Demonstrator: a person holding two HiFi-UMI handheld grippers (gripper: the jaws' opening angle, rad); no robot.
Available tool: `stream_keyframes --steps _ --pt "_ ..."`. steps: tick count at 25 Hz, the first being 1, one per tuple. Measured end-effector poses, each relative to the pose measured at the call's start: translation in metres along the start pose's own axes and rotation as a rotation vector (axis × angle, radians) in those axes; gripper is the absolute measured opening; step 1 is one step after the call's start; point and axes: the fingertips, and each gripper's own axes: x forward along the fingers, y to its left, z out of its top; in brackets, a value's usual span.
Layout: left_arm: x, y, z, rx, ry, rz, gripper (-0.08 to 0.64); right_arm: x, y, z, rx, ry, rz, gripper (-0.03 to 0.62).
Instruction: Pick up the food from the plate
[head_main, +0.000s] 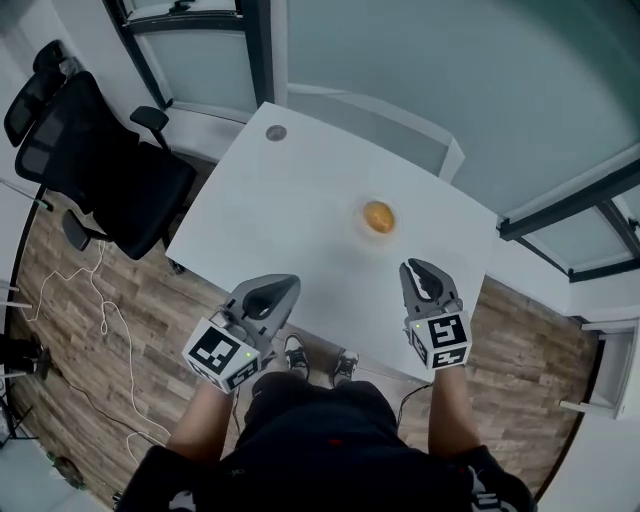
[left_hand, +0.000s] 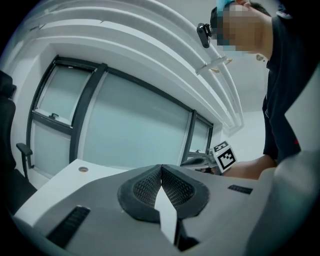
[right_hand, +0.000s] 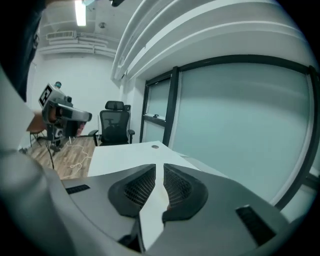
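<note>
An orange round piece of food (head_main: 378, 216) lies on a small white plate (head_main: 361, 232) toward the right of the white table (head_main: 290, 200). My left gripper (head_main: 279, 285) hovers over the table's near edge, jaws shut and empty, well to the left of the plate. My right gripper (head_main: 417, 270) hangs just short of the plate, a little to its right, jaws shut with nothing between them. In the left gripper view the gripper's (left_hand: 161, 172) pads meet at the tips. In the right gripper view the gripper (right_hand: 159, 170) shows only a sliver of gap; the food is hidden there.
A black office chair (head_main: 95, 160) stands left of the table on the wood floor. A round cable grommet (head_main: 276, 132) sits near the table's far corner. Glass walls with dark frames (head_main: 560, 200) run behind and to the right. Cables (head_main: 100, 310) trail on the floor.
</note>
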Motion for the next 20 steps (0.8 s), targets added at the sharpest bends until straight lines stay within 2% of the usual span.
stream_keyframes --steps 1,3,7,9,13,20 --pt "0.001 0.002 -0.003 -0.014 0.006 0.001 0.023 0.015 -0.003 -0.006 -0.038 0.027 0.002 0.050" --pt "0.003 0.004 -0.011 -0.034 0.020 0.005 0.023 0.045 -0.010 -0.024 -0.081 0.094 0.016 0.177" --pt "0.008 0.011 -0.027 -0.066 0.049 0.031 0.023 0.099 -0.029 -0.052 -0.058 0.162 0.067 0.299" --pt "0.009 0.013 -0.032 -0.097 0.050 0.039 0.023 0.124 -0.037 -0.064 -0.056 0.187 0.091 0.334" --pt "0.014 0.019 -0.041 -0.135 0.060 0.060 0.023 0.172 -0.050 -0.095 -0.039 0.265 0.130 0.364" --pt "0.018 0.030 -0.058 -0.180 0.082 0.123 0.023 0.231 -0.056 -0.149 -0.014 0.387 0.208 0.370"
